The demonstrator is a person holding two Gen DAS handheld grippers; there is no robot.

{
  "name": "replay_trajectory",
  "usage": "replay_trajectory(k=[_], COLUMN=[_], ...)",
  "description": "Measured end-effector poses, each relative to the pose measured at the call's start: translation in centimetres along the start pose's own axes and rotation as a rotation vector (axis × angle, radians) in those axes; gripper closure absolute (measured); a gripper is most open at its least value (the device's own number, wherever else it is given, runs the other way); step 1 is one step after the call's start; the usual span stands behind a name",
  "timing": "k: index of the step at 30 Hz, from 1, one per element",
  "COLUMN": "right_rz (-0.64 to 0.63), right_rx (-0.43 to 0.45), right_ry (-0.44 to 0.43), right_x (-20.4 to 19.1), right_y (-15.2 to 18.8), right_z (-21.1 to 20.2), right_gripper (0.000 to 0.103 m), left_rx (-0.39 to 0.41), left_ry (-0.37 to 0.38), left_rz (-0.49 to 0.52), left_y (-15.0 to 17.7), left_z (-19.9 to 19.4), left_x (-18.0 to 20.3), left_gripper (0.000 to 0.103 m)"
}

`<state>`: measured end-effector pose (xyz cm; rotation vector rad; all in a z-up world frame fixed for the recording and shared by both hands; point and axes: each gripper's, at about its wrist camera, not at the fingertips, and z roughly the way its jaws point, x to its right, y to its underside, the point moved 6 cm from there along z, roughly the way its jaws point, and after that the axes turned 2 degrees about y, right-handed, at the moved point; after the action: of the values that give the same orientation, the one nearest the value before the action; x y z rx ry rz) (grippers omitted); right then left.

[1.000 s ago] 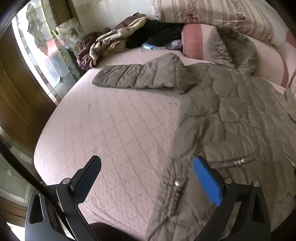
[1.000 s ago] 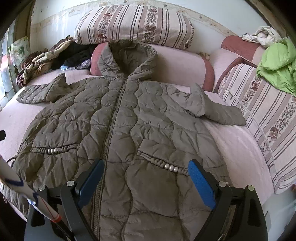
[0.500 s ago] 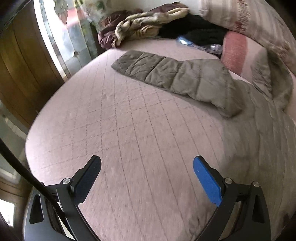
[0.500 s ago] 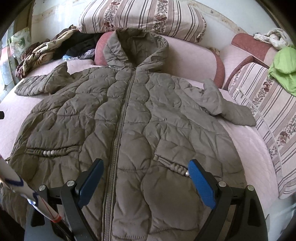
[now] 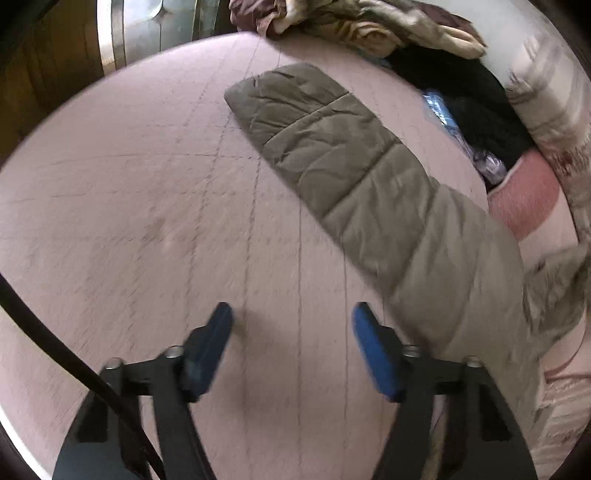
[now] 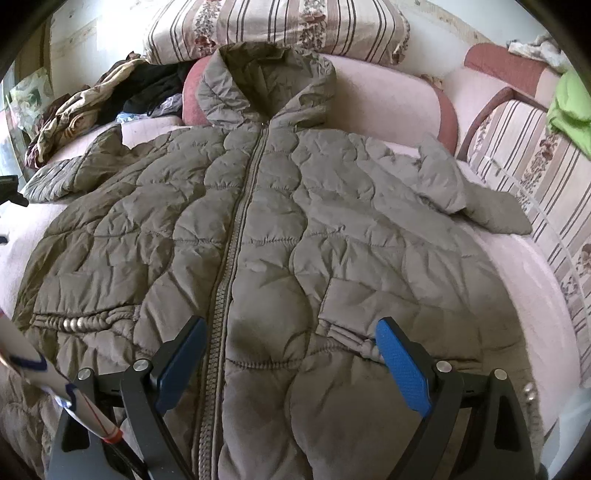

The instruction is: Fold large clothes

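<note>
L wrist view: left gripper [image 5: 291, 317], black frame w/ blue pads, jaws spread apart, nothing between them, hovering over pale pink quilted bedspread [image 5: 129, 221]. Frame is motion-blurred. Just right of its right finger lies the long quilted sleeve [image 5: 373, 192] of the olive-grey puffer coat, flat on the spread, cuff pointing up-left. Top edge: heap of tan/maroon/black clothes [image 5: 369, 22]; far right a pink bolster [image 5: 528, 195].

R wrist view: olive-grey hooded puffer coat [image 6: 295, 229] spread front-up across the bed, zipped, hood propped on pink bolster [image 6: 388, 107], under a striped floral pillow [image 6: 277, 26]. L sleeve out toward clothes heap [image 6: 92, 107], R sleeve bent, cuff near striped cushion [image 6: 535, 166]. Lime-green cloth [image 6: 569, 107] far right. Right gripper [image 6: 288, 343] released, wide apart, empty, low over the coat's lower front; left finger near the zip, right finger by the pocket w/ bead trim.
</note>
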<state>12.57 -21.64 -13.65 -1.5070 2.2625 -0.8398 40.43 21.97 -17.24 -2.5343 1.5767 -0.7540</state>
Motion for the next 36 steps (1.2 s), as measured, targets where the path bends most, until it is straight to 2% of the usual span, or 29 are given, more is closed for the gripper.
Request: replay_trajectory(k=[3,6,11,12,14,16,17,19,21,25,30,33,36], right_rz=[-0.001,-0.011,-0.016,-0.020,-0.027,-0.035,-0.036,-0.033,-0.031,-0.027,-0.018,-0.003,0.033], right_rx=[-0.004,0.006,0.008,0.009,0.012,0.013,0.013,0.012,0.010,0.011,0.018,0.024,0.034], right_ry=[0.004,0.011,0.013,0.017,0.026,0.036,0.037,0.032,0.026,0.018,0.004,-0.015,-0.037], right_x=[0.0,-0.1,-0.1,-0.2,-0.3,-0.4,-0.5,-0.4,-0.4,-0.4,-0.3,-0.1,0.7], right_y=[0.4,0.6,0.8,0.8,0.9,0.9,0.9,1.0,1.0,0.9,0.9,0.9,0.8], right_z=[0.9,1.1,1.6,1.7,1.8,2.0,2.0,2.2,2.2,2.3,2.4,2.1,1.0], right_gripper=[0.008,0.008,0.007,0.007,0.006,0.006,0.006,0.006,0.005,0.005,0.005,0.006,0.011], left_rx=[0.014,0.001,-0.006,-0.005,0.001,0.008,0.012,0.018,0.007,0.020,0.027,0.007,-0.025], left_ry=[0.056,0.148,0.264,0.281,0.273,0.228,0.168,0.008,-0.023,0.031,0.180,0.273,0.346], left_rz=[-0.047,-0.106,-0.202,-0.222,-0.255,-0.253,-0.227,-0.141,-0.084,-0.030,0.133,0.265,0.377], left_y=[-2.1,-4.4,-7.7,-8.2,-8.9,-9.6,-9.7,-9.6,-9.1,-7.7,-3.9,1.1,7.0], left_z=[1.0,2.2,4.2,4.6,5.0,5.4,5.4,5.3,4.8,1.8,-4.1,-7.2,-8.9], left_x=[0.2,0.9,1.7,1.9,2.0,2.5,3.0,3.7,4.7,7.8,15.6,21.6,26.0], left_gripper=[0.041,0.041,0.026,0.020,0.018,0.019,0.026,0.074,0.088,0.093,0.096,0.096,0.096])
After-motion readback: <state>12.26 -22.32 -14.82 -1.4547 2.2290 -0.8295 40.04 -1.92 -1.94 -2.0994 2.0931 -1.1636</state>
